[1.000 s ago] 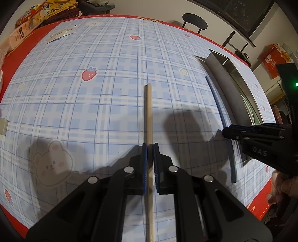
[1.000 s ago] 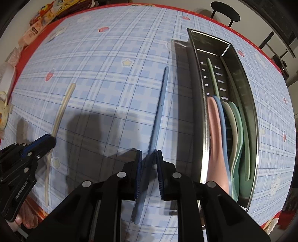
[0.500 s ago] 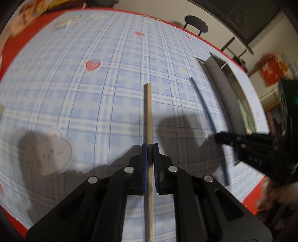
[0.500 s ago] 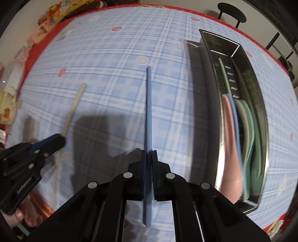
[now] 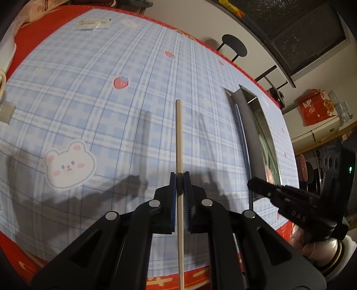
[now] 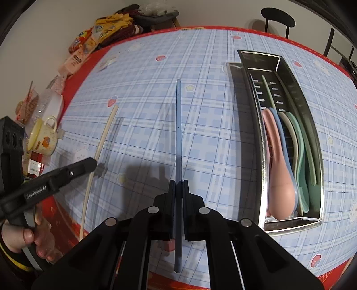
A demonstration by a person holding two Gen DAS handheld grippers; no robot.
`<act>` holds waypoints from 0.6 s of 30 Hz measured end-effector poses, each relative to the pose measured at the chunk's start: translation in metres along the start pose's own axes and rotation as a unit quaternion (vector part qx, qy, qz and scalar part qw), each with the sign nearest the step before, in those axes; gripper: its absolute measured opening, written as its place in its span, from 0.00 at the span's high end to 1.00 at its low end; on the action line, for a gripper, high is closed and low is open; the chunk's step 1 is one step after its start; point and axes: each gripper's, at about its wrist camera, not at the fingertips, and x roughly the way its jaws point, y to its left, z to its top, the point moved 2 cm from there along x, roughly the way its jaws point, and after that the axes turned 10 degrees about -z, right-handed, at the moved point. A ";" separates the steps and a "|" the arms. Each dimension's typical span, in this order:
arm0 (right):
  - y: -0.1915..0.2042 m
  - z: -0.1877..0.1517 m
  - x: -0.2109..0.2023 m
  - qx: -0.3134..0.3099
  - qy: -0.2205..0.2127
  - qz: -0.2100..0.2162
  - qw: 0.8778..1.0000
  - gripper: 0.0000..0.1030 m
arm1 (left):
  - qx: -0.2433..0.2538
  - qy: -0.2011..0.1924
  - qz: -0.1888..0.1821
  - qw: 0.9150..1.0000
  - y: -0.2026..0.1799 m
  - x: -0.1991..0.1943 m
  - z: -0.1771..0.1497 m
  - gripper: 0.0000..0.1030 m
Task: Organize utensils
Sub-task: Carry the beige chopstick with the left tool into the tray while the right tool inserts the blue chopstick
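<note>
My left gripper (image 5: 179,177) is shut on a beige chopstick (image 5: 179,133), held off the blue checked tablecloth and casting shadows on it. My right gripper (image 6: 178,185) is shut on a blue chopstick (image 6: 178,125), also lifted above the cloth. In the right wrist view the beige chopstick (image 6: 104,133) and the left gripper (image 6: 93,162) show at the left, with a hand around the handle. A steel utensil tray (image 6: 261,138) lies to the right, holding pink, blue and green spoons (image 6: 281,178) and a green chopstick. The left wrist view shows the tray (image 5: 247,125) and the right gripper (image 5: 251,184) at the right.
A yellow mug (image 6: 43,138), a clear container and snack packets (image 6: 93,40) crowd the table's left and far edge. A black stool (image 6: 277,15) stands beyond the table. The red table border (image 6: 67,218) marks the near edge. A label (image 5: 92,23) lies on the far cloth.
The right gripper's jaws closed on the blue chopstick. Both grippers rose with their chopsticks, which now hang above the cloth, and both views tilted up to show more of the room.
</note>
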 end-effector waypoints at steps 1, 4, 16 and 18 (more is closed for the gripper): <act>-0.002 0.000 -0.004 0.001 -0.006 0.003 1.000 0.94 | 0.002 -0.002 0.001 1.000 -0.003 -0.001 0.001 0.90; -0.008 -0.003 -0.014 0.006 -0.020 0.010 1.000 0.94 | 0.011 -0.006 0.005 1.000 -0.015 -0.003 0.006 0.90; -0.066 -0.005 -0.038 0.049 -0.055 0.028 0.997 0.94 | 0.040 -0.004 0.014 0.999 -0.065 0.007 0.010 0.90; -0.077 -0.005 -0.041 0.057 -0.057 0.030 0.996 0.94 | 0.041 -0.003 0.011 0.999 -0.073 0.012 0.010 0.90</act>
